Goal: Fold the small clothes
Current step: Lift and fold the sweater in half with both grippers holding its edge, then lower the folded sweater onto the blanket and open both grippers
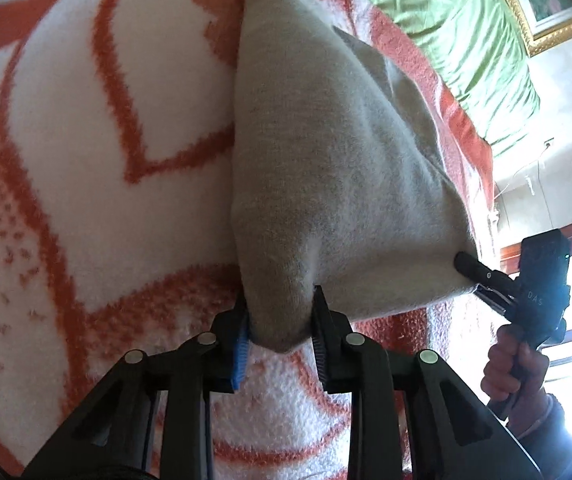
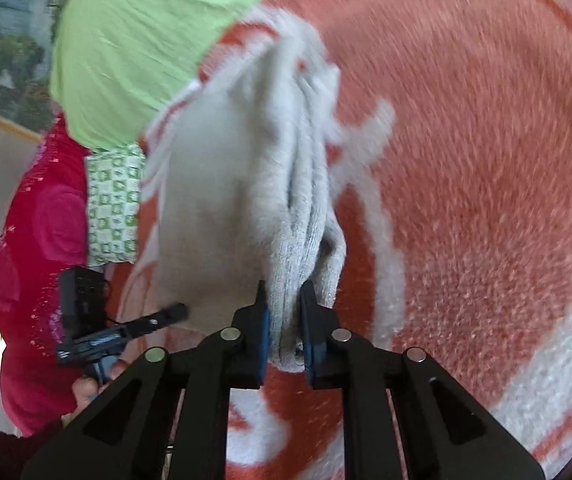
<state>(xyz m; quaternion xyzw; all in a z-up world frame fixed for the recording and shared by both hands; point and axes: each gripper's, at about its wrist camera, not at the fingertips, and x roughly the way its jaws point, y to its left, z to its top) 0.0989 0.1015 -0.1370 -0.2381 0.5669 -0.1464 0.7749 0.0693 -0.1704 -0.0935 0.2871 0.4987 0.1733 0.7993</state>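
A small grey knitted garment [image 1: 337,184] hangs lifted above an orange-and-white patterned blanket [image 1: 78,152]. My left gripper [image 1: 280,312] is shut on one lower corner of it. My right gripper [image 1: 471,276] grips the opposite corner at the right of the left wrist view. In the right wrist view the right gripper [image 2: 286,312] is shut on bunched folds of the grey garment [image 2: 246,184], and the left gripper [image 2: 166,316] shows at the left, holding the far corner. The garment's far end rests on the blanket.
The blanket [image 2: 485,160] covers a bed. A green sheet [image 1: 465,32] lies beyond it, with a gold-framed picture [image 1: 525,20] on the wall. A pink-red cover [image 2: 34,260] and a green-patterned cloth [image 2: 114,208] lie at the left.
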